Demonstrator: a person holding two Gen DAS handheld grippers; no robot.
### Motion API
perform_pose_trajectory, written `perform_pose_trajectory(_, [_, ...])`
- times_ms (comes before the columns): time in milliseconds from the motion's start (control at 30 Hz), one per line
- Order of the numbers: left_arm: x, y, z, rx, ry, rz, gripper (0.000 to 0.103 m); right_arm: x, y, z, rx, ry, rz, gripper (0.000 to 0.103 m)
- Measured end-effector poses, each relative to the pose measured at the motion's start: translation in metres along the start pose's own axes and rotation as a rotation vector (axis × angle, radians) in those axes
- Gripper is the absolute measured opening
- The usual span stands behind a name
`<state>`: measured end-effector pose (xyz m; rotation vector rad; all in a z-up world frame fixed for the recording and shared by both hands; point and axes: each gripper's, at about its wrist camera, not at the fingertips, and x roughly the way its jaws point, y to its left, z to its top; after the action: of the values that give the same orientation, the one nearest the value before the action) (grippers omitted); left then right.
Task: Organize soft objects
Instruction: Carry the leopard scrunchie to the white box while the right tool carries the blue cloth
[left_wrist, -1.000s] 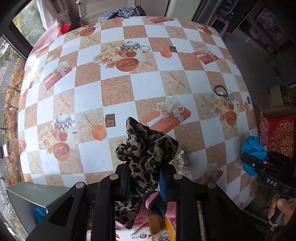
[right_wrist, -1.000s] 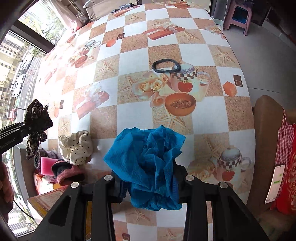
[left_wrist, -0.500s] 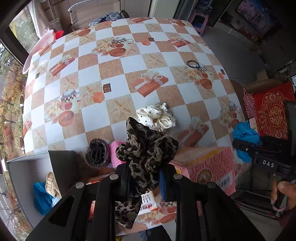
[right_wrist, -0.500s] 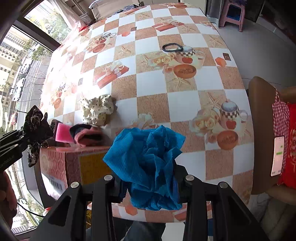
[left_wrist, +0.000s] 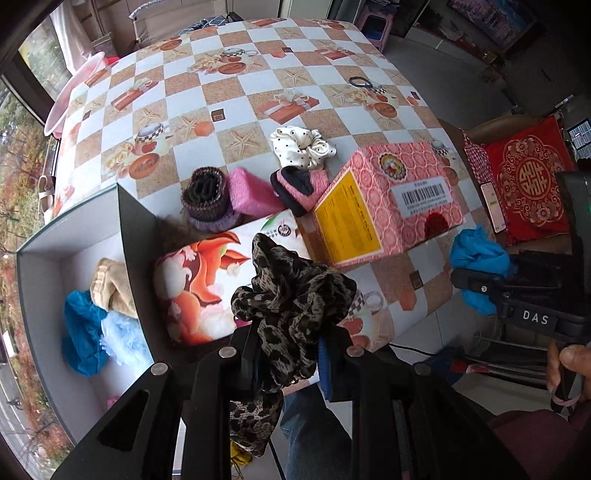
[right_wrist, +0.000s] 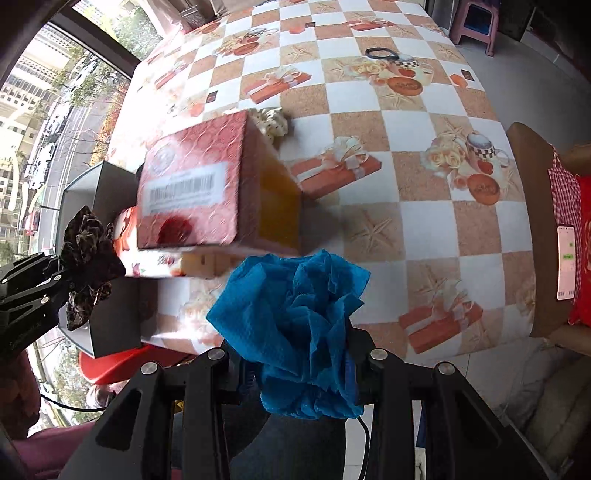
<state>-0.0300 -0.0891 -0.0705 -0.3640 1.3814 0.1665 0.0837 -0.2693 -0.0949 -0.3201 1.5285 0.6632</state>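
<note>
The left tool (left_wrist: 291, 354) is clenched on a leopard-print scrunchie (left_wrist: 291, 295), its gathered fabric bulging above the jaws and a tail hanging below, so the grip sits on the bunched middle where soft cloth will not slip out. The right tool (right_wrist: 301, 365) is clamped on a crumpled blue cloth (right_wrist: 295, 325) in the same way, most of it puffed up above the jaws. Both loads hang near the front edge of the surface (left_wrist: 236, 88), the scrunchie over the printed box (left_wrist: 207, 284) at the front left corner. Just beyond that corner stands an open grey box (left_wrist: 48, 258) with a beige cloth (left_wrist: 109, 284), a blue cloth and a pale fluffy piece already inside, which I take to be where soft things are gathered (its tall dark wall stands between it and the printed box). To get in, a load would need to clear that wall from above; the far part of the bin looks free. Behind the printed box lie a knitted roll (left_wrist: 207, 199), a pink pad (left_wrist: 251, 192), a pink-and-black sock (left_wrist: 299, 184) and a dotted scrunchie (left_wrist: 301, 146), packed close by the tilted pink carton (left_wrist: 391, 199), with little room between them, while the far half of the surface is open apart from a black hair tie (left_wrist: 360, 82)
</note>
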Motion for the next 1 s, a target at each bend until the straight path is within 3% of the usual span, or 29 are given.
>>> perform_pose_trajectory(200, [-0.015,0.017,-0.023,-0.038,-0.032,-0.007,0.025,0.006,0.045,-0.021,-0.106,0.029,0.021,0.039])
perform_pose_trajectory(467, [-0.045,0.051,-0.046,-0.136,-0.125,0.007,0.025,0.001,0.112,-0.021,-0.316,0.012,0.017,0.039])
perform_pose_trajectory(1000, [-0.066,0.151,-0.120,-0.519,-0.195,0.084,0.025,0.006,0.202,-0.001,-0.582,0.035,0.023,0.039])
